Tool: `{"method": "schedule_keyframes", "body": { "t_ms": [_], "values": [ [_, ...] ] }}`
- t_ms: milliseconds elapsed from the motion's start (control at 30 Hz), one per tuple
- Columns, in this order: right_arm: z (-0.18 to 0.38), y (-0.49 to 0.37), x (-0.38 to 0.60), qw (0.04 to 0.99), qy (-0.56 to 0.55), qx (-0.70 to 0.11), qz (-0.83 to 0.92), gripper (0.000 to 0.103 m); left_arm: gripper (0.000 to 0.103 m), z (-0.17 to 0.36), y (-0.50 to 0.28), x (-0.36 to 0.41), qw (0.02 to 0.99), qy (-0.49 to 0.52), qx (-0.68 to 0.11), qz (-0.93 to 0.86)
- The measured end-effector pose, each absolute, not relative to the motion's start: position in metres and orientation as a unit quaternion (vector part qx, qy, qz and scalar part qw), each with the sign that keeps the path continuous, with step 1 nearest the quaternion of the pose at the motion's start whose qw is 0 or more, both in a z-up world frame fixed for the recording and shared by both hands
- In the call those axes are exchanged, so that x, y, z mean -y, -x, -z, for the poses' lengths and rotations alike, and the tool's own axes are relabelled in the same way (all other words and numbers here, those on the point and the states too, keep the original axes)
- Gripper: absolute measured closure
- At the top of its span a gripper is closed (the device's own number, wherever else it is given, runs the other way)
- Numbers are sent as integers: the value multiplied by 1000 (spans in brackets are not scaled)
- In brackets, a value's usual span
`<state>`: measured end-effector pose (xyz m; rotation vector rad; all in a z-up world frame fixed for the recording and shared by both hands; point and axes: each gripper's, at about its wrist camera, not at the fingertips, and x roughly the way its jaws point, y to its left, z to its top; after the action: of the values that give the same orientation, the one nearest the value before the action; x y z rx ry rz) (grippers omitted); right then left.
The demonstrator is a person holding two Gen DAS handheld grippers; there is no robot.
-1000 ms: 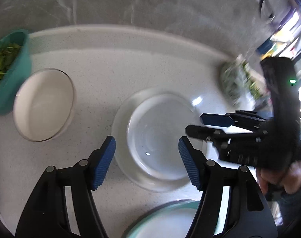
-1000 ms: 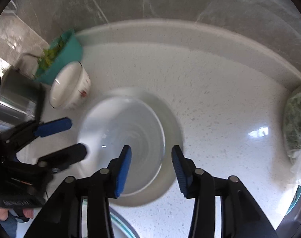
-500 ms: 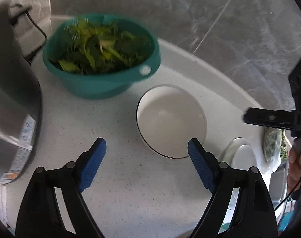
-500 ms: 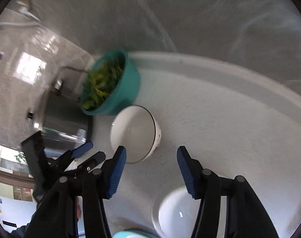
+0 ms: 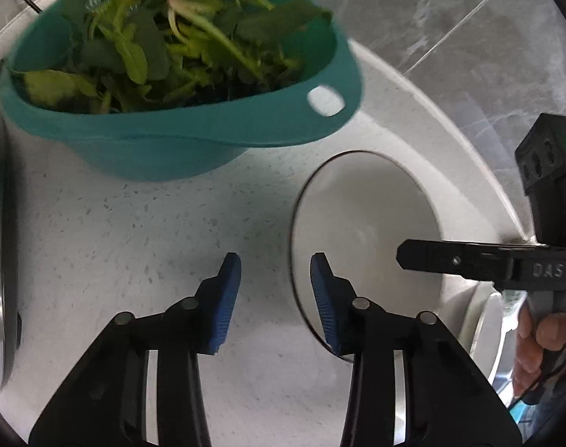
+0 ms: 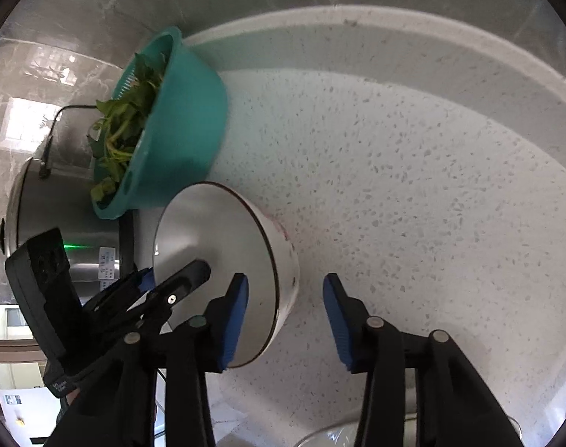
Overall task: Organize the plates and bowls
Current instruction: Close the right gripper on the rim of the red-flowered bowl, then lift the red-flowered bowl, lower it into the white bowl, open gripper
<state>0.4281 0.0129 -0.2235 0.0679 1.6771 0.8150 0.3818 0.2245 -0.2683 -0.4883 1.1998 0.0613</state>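
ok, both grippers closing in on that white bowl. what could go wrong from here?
1. Both the left gripper and the right gripper straddle opposite parts of the white bowl's rim; uncoordinated closing could tip or drag it.
2. The teal colander of greens sits close behind the bowl; a lift or push that way may knock it.
3. The steel cooker flanks the left gripper, limiting swing room.

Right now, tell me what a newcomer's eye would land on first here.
The teal colander heaped with leafy greens dominates the back of the speckled counter. Just in front of it sits an empty white bowl, with the left gripper and right gripper both open at its rim.
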Motion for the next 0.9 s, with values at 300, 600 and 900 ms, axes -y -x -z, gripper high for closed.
{"method": "schedule_keyframes", "body": {
  "t_ms": [300,600,900],
  "values": [
    [237,-426,-17,577,-39,-738,-349,84,87,277,-388,-215,797,223,-561,-3],
    [234,-423,-15,586,-48,-734,-340,85,87,267,-390,-201,799,205,-565,-17],
    [198,-420,11,601,-62,-717,-347,85,87,223,-387,-193,817,179,-548,-4]
  ]
}}
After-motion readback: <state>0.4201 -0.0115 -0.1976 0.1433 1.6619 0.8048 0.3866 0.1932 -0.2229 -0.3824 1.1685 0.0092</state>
